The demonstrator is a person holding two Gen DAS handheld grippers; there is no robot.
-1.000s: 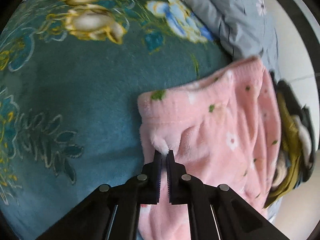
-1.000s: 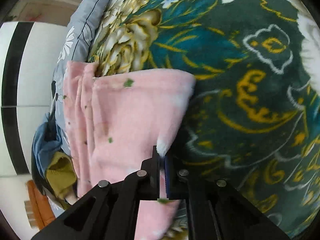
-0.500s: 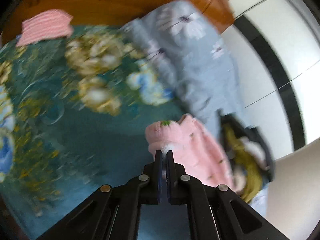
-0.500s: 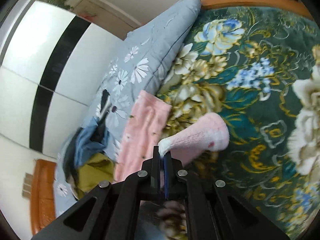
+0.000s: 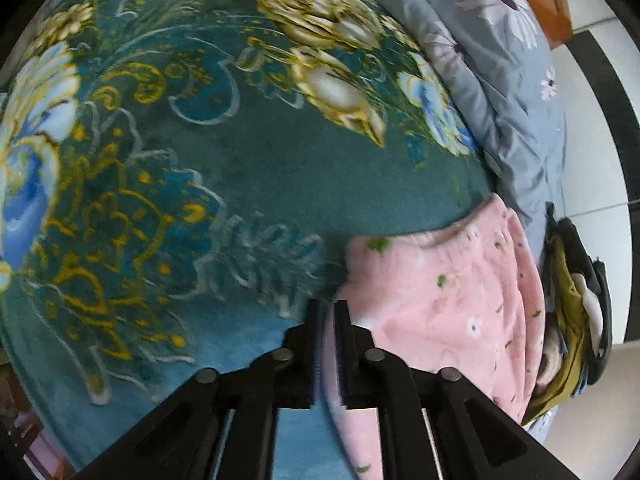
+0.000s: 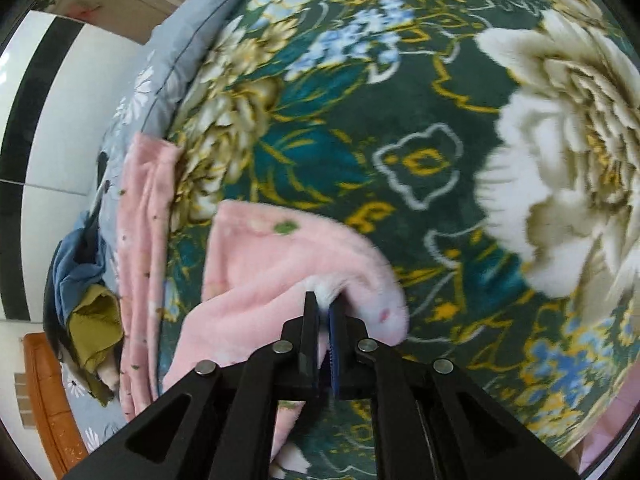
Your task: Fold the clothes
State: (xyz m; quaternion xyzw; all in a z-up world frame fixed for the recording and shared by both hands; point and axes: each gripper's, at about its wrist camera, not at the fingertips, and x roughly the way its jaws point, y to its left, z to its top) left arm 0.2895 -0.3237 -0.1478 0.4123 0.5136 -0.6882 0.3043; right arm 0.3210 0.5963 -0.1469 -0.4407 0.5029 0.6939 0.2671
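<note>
Bed covered by a dark teal plush blanket (image 5: 240, 184) printed with large cream, gold and blue flowers; grey daisy-print quilt (image 5: 500, 72) bunched along its far edge, beside a white wall with a black stripe. Pink fleece garment with small green and white flecks (image 5: 448, 292) lies on the blanket near the quilt. Left gripper (image 5: 327, 308): black jaws opening, a narrow gap between them, pink fabric showing in the gap just below the tips; pads not seen pressing on it. Right gripper (image 6: 324, 304): jaws nearly closed, pinching a white-lined edge of the same pink garment (image 6: 280, 264), which is lifted into a fold over the blanket (image 6: 420, 120). Heap of other clothes, olive, blue and dark pieces (image 6: 86, 292), lies past the garment at the bed's edge. Orange-brown wooden bed frame (image 6: 44, 384) shows below that heap.
</note>
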